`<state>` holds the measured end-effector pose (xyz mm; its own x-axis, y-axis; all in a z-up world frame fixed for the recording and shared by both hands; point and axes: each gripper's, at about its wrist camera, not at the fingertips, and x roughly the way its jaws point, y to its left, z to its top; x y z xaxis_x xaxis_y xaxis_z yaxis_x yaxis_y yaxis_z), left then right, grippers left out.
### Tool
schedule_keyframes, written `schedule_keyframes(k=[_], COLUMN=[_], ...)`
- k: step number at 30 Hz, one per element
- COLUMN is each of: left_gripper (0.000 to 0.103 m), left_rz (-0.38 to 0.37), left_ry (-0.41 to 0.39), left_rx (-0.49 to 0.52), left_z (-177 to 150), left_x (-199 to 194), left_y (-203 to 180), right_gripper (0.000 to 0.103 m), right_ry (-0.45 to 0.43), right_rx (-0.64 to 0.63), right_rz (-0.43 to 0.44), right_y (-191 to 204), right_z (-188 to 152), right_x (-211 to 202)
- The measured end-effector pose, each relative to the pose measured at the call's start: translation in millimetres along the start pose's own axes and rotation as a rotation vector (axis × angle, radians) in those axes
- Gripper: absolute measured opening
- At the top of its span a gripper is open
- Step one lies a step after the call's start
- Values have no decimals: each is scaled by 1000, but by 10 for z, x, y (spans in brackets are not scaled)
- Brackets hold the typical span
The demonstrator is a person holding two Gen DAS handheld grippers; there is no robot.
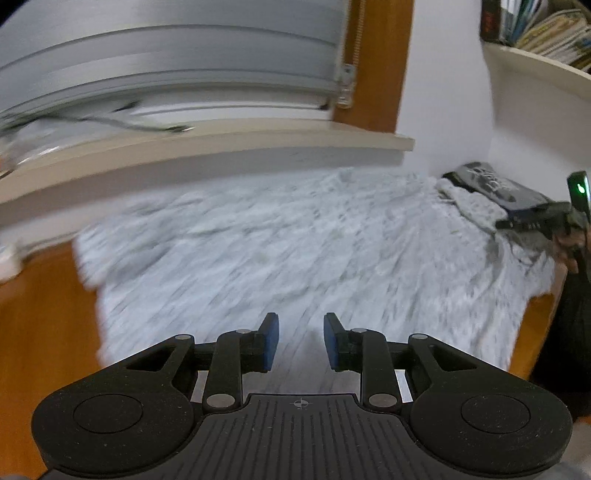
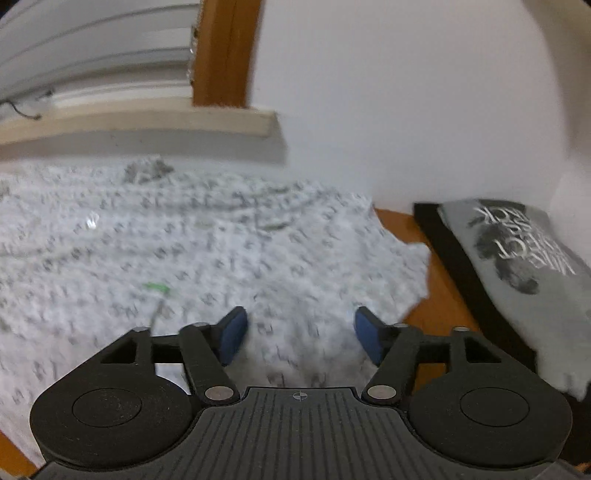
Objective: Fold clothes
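Observation:
A white garment with small grey print (image 1: pixel 280 243) lies spread flat on a wooden table (image 1: pixel 40 332). It also fills the right wrist view (image 2: pixel 184 251). My left gripper (image 1: pixel 301 341) hovers over the garment's near part, open and empty. My right gripper (image 2: pixel 300 334) is open wide over the garment's right edge, empty. The right gripper also shows at the far right of the left wrist view (image 1: pixel 546 218), over the garment's right corner. Both views are blurred by motion.
A folded grey T-shirt with dark print (image 2: pixel 524 258) lies on a black item (image 2: pixel 461 258) at the right. A window sill (image 1: pixel 207 147) and white wall (image 2: pixel 406 110) run behind the table. A shelf with books (image 1: pixel 546 33) hangs at upper right.

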<state>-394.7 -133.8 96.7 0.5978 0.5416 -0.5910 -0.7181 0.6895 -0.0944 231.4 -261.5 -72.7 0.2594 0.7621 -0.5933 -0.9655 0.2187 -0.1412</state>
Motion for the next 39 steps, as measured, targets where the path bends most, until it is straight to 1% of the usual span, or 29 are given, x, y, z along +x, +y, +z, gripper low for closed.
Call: schedule_keyframes(k=[2, 3, 4, 5, 6, 7, 9, 10, 11, 13, 14, 15, 17, 19, 20, 21, 22, 23, 25, 26, 27, 29, 32, 34, 35, 37, 38, 39], left_gripper=[29, 29, 29, 29, 29, 29, 29, 29, 29, 29, 29, 29, 29, 30, 30, 30, 30, 30, 30, 30, 30, 30, 30, 30, 30, 30, 30, 30], left_rz=[-13, -18, -39, -57, -63, -66, -75, -82, -89, -102, -105, -109, -116, -121, -123, -124, -127, -129, -140, -147, -153, -162, -177, -186, -190, -195, -198, -200], left_ry=[9, 16, 23, 29, 33, 42, 54, 55, 56, 52, 50, 48, 43, 35, 29, 24, 24, 23, 23, 23, 23, 23, 23, 23, 22, 22, 22, 22], left_rx=[22, 38, 49, 59, 61, 62, 63, 60, 57, 55, 54, 52, 49, 50, 53, 56, 53, 50, 36, 28, 19, 8, -4, -12, -17, -26, -30, -33], left_z=[136, 193, 227, 257, 270, 271, 251, 238, 225, 208, 204, 201, 195, 182, 171, 163, 162, 161, 163, 162, 161, 163, 164, 162, 160, 158, 156, 156], left_x=[257, 393, 513, 627, 714, 790, 912, 937, 961, 988, 987, 985, 983, 974, 974, 974, 970, 967, 965, 963, 961, 960, 963, 961, 958, 958, 958, 959], left_y=[-120, -143, -179, -211, -221, -229, -233, -225, -218, -201, -194, -186, -172, -167, -167, -167, -162, -156, -131, -115, -100, -82, -59, -42, -32, -17, -11, -6], right_gripper=[69, 67, 62, 31, 6, 6, 5, 5, 6, 11, 21, 38, 47, 53, 59, 61, 60, 59, 44, 15, 5, 5, 5, 4, 5, 6, 7, 10], right_ry=[17, 20, 20, 16, 1, -23, -97, -111, -107, -88, -67, -57, -86, -104, -106, -91, -62, -40, 1, 8, 11, -24, -70, -54, -39, 4, 12, 11], right_rx=[14, 15, 11, 13, 27, 48, 107, 129, 143, 171, 180, 175, 160, 146, 139, 130, 124, 120, 108, 132, 170, 193, 198, 215, 219, 226, 218, 205], right_rz=[14, 22, 25, 32, 29, 9, -41, -66, -92, -136, -145, -150, -150, -92, -57, -20, 2, -6, -15, -3, 3, -40, -169, -273, -302, -331, -351, -373], right_y=[-26, -44, -64, -97, -159, -239, -499, -614, -698, -856, -906, -932, -920, -864, -833, -805, -786, -776, -807, -875, -962, -1073, -1251, -1364, -1397, -1442, -1432, -1403], right_z=[-49, -64, -68, -63, -51, -45, -71, -120, -191, -324, -371, -397, -369, -245, -175, -106, -55, -29, -4, -22, -50, -98, -203, -324, -403, -559, -596, -608], right_x=[2, -15, -48, -83, -157, -270, -578, -686, -771, -899, -885, -862, -845, -750, -687, -578, -432, -308, -137, -125, -159, -396, -994, -1481, -1714, -2108, -2232, -2327])
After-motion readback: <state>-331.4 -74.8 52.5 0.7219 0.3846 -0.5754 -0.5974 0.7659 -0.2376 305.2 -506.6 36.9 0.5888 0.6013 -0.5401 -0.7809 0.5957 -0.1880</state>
